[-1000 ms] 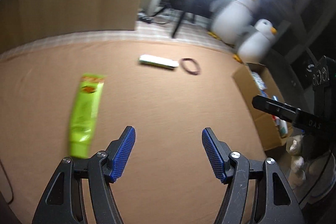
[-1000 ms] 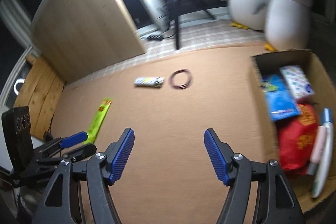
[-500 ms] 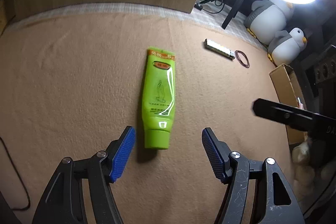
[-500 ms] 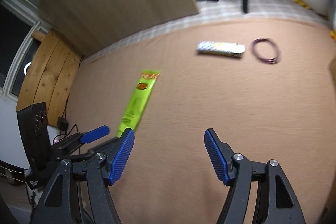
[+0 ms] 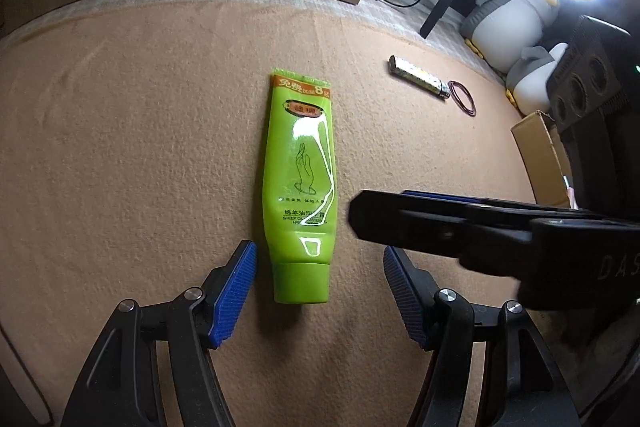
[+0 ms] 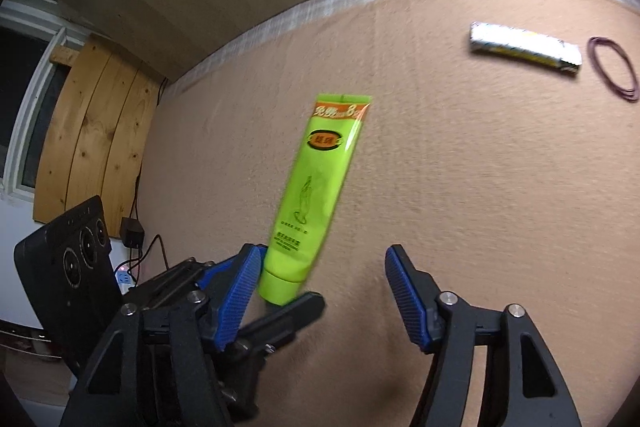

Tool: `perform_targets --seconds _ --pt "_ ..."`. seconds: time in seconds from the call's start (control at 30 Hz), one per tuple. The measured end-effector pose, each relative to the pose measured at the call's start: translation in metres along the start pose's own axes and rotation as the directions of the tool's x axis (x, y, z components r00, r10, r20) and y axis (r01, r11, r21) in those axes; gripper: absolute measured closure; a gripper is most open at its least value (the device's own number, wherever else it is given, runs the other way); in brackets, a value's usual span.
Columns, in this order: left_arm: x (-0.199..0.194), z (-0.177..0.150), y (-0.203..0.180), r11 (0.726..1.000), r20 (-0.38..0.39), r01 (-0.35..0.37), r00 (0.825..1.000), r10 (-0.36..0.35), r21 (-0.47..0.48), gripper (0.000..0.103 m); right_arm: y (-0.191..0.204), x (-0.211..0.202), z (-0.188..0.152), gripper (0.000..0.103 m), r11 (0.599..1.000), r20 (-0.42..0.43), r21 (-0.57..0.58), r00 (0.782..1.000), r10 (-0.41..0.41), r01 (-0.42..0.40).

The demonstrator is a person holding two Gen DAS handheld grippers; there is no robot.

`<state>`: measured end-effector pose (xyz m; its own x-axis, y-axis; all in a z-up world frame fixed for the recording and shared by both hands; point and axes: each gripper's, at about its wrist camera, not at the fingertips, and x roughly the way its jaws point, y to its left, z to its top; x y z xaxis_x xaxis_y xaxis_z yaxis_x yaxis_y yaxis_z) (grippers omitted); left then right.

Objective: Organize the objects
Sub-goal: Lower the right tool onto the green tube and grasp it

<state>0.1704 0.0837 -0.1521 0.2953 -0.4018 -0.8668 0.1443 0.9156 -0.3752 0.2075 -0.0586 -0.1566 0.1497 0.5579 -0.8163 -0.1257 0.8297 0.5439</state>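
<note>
I have the left tool (image 5: pixel 318 301) spread around the cap end of the green tube (image 5: pixel 300 183), which lies flat in the centre of the left wrist frame on the tan worktop (image 5: pixel 120 147), cap toward the bottom edge; the blue pads stand clear of it on both sides, gripping nothing. My right tool (image 6: pixel 320 303) has just been narrowing its jaws, yet nothing sits between them, so it is released too, with the tube at centre-left of its frame. I judge the tube light, soft-walled and glossy, so likely slippery; the stiff cap and shoulder look the safest place to pinch. The right tool reaches in from the right edge of the left frame, close beside the tube, so crowding is my worry. A silver wrapper (image 5: pixel 418 77) and dark band (image 5: pixel 463 98) lie upper right, well apart, and the cardboard box (image 5: pixel 540 159) waits at the right edge.
</note>
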Motion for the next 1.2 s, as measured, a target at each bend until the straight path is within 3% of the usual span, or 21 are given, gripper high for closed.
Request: perform_targets --seconds 0.33,0.47,0.57,0.67,0.97,1.2 --pt "0.001 0.001 0.0 1.0 0.014 0.011 1.0 -0.011 -0.012 0.036 0.015 0.022 0.006 0.059 1.0 -0.049 0.002 0.999 0.022 -0.022" --pt "0.003 0.002 -0.002 1.0 0.014 0.008 1.0 -0.008 -0.01 0.048 0.019 0.028 0.007 0.067 1.0 -0.071 -0.012 0.997 0.026 -0.027" --pt "0.002 0.001 -0.003 1.0 0.018 0.004 1.0 -0.004 -0.013 0.05 0.018 0.029 0.007 0.068 1.0 -0.068 -0.013 0.997 0.024 -0.025" --pt "0.003 -0.001 -0.004 1.0 0.019 0.003 1.0 -0.003 -0.021 0.064 0.017 0.027 0.005 0.07 1.0 -0.072 -0.017 0.997 0.022 -0.024" --pt "0.003 -0.007 -0.022 1.0 0.03 0.004 1.0 -0.003 -0.017 0.064 0.003 0.01 -0.001 0.073 1.0 -0.053 -0.019 0.998 0.019 -0.02" --pt "-0.002 -0.005 -0.054 1.0 0.056 0.011 0.998 -0.012 0.017 0.064 -0.009 -0.027 -0.011 0.073 1.0 0.001 -0.023 1.0 0.018 -0.017"
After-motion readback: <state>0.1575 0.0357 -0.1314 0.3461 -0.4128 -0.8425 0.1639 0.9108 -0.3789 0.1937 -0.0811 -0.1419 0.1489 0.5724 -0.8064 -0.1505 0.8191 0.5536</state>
